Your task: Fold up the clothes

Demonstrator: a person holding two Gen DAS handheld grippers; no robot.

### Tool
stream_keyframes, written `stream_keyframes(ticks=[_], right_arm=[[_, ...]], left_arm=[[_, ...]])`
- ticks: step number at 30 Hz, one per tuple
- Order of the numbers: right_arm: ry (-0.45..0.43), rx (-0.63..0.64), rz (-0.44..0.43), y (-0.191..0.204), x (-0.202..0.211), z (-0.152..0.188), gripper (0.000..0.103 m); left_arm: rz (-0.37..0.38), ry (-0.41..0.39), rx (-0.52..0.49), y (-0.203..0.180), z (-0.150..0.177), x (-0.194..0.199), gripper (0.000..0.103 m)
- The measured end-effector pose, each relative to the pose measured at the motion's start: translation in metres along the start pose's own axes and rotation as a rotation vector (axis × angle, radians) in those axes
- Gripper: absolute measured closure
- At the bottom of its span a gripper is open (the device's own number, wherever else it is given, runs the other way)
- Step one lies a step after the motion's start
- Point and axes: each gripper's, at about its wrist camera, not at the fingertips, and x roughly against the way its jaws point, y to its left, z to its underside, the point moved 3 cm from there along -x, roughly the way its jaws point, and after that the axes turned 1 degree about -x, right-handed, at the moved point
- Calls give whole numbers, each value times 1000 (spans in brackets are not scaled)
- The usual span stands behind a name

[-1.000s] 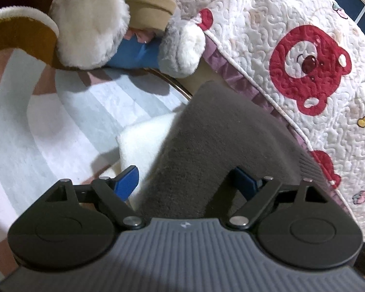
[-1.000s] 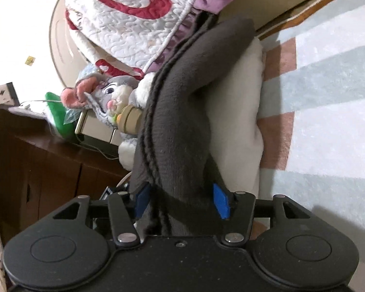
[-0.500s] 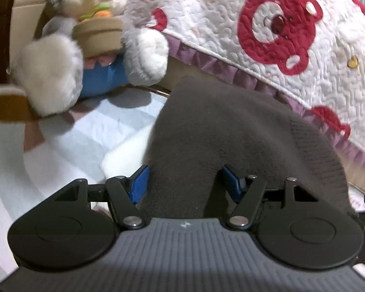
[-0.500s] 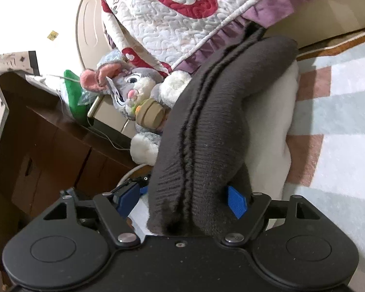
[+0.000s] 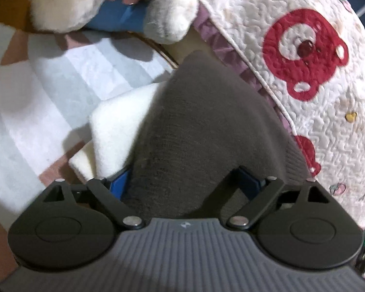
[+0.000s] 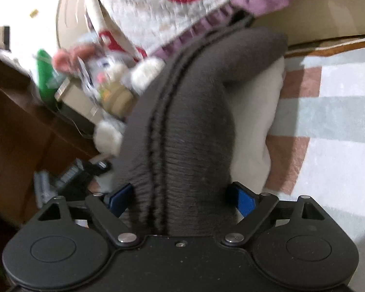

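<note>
Dark grey knit sweater hangs beside the bear quilt, clamped by left gripper and right gripper. I judge mid-fold; next, lay it flat.

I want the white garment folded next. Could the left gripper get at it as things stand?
Probably not yet: the left gripper is shut on the grey sweater, which drapes over part of the white garment.
</note>
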Motion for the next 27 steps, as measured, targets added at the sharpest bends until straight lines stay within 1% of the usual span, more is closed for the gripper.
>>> stream_keyframes(ticks=[1,2,3,4,5,6,7,9,10,11,12,13,14,15,17,18,19,20,22,24,26,27], right_arm=[[17,-39,-20,0,-2,2,18],[33,-82,-43,1,-5,5,36],[49,-125,-66,1,-7,7,55],[65,-168,-88,2,-9,9,56],[81,-210,-111,2,-11,12,58],[98,-253,-134,2,-13,14,58],[114,-296,-157,3,-15,16,58],[146,-381,-202,4,-19,21,58],[162,-424,-225,4,-21,23,58],[178,-467,-248,5,-23,25,58],[194,-510,-270,5,-25,27,57],[210,-553,-293,6,-27,29,56],[226,-595,-316,6,-29,31,56],[243,-638,-339,6,-31,33,56],[239,-573,-306,8,-28,40,56],[236,-538,-288,8,-27,43,55],[233,-503,-271,9,-25,47,53],[230,-468,-253,9,-24,50,47],[225,-397,-218,10,-21,57,44],[232,-187,-135,28,-5,47,42],[197,-80,-117,37,15,35,42],[144,-109,-126,31,26,27,42]], left_arm=[[-19,-2,-43,-6,-1,3,62],[-35,-13,-76,-13,-6,9,72],[-47,-33,-101,-21,-13,19,76],[-59,-53,-126,-28,-21,28,77],[-48,-83,-116,-33,-31,40,78],[-15,-121,-71,-35,-42,52,78],[4,-141,-44,-37,-52,62,77],[11,-141,-23,-40,-67,77,74],[-15,-141,-42,-42,-71,82,68],[-88,-142,-89,-44,-69,84,67],[-178,-144,-133,-45,-66,84,64],[-255,-137,-171,-45,-62,82,64],[-305,-117,-193,-42,-57,78,63],[-319,-96,-196,-40,-52,73,63],[-291,-72,-189,-41,-43,64,63],[-255,-74,-194,-46,-39,61,63],[-219,-75,-212,-53,-35,58,61],[-184,-75,-243,-61,-30,55,60],[-150,-52,-272,-70,-19,46,54],[-128,-22,-290,-77,-8,37,53],[-105,7,-308,-83,3,28,53],[-94,22,-317,-87,9,23,53]])
